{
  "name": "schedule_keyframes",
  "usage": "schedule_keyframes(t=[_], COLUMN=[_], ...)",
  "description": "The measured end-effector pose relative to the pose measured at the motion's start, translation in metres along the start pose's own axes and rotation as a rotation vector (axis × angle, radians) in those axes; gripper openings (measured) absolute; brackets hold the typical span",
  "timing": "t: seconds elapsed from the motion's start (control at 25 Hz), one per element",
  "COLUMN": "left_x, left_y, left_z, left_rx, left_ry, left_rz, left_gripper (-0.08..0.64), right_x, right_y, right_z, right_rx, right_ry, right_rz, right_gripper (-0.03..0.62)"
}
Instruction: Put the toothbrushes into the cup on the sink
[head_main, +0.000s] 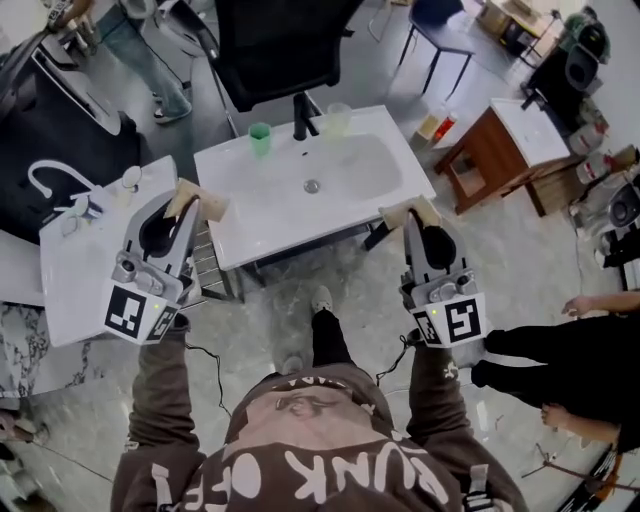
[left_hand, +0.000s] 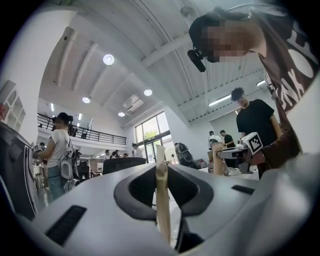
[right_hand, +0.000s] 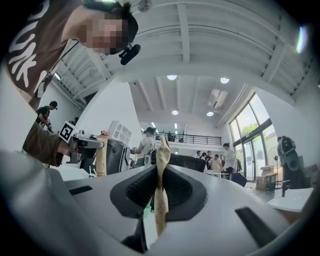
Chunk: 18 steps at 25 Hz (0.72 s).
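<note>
**Both claws loaded; cup not yet reached**

Left claw (head_main: 184, 212) is clenched on a thin tan packet (left_hand: 161, 192), pinched edge-on between the jaws. Right claw (head_main: 421, 226) likewise grasps a second packet (right_hand: 160, 195). Both are presumably wrapped toothbrushes.

A green cup (head_main: 260, 137) stands ahead of the left claw's tips, at the back edge of the sink (head_main: 235, 235), beside the black tap (head_main: 303, 115). A clear cup (head_main: 338, 118) sits just past the tap. Which one is the target I cannot tell.

Risks:
- The packets are flat and held by one end, so they may swivel in the clamp.
- A light cup may tip if a packet catches its rim.
- Claws converging on one cup may collide.

Surface: glossy white sink top. Room: open workshop, with a black chair (head_main: 280, 45) beyond the sink and people around.
</note>
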<state>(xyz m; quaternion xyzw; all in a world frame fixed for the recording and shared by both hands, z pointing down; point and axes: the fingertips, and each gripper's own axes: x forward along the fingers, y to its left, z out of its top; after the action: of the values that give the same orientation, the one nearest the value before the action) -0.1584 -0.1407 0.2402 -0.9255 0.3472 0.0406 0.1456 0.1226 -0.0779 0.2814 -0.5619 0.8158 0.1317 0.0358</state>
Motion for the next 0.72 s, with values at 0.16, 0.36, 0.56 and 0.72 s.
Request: schedule_keyframes(t=[0.16, 0.36, 0.56, 0.72], left_x=[0.043, 0.103, 0.165, 0.202], left_y=[0.021, 0.048, 0.081, 0.104], left_z=[-0.027, -0.055, -0.091, -0.126], left_rx=[-0.002, 0.004, 0.008, 0.007], left_ry=[0.035, 0.061, 0.066, 0.087], left_rz=[0.047, 0.082, 0.090, 0.098], left_gripper=[0.055, 0.055, 0.055, 0.054], right_x=[0.043, 0.088, 0.123, 0.139], right_y=[-0.033, -0.074, -0.103, -0.116], right_z=[-0.024, -0.048, -0.073, -0.091], right_rx=[0.027, 0.050, 0.064, 0.080], right_ry=[-0.003, 0.012, 0.034, 0.054], right_rz=[0.054, 0.105, 0.146, 0.170], right_gripper=[0.047, 0.046, 0.046, 0.046])
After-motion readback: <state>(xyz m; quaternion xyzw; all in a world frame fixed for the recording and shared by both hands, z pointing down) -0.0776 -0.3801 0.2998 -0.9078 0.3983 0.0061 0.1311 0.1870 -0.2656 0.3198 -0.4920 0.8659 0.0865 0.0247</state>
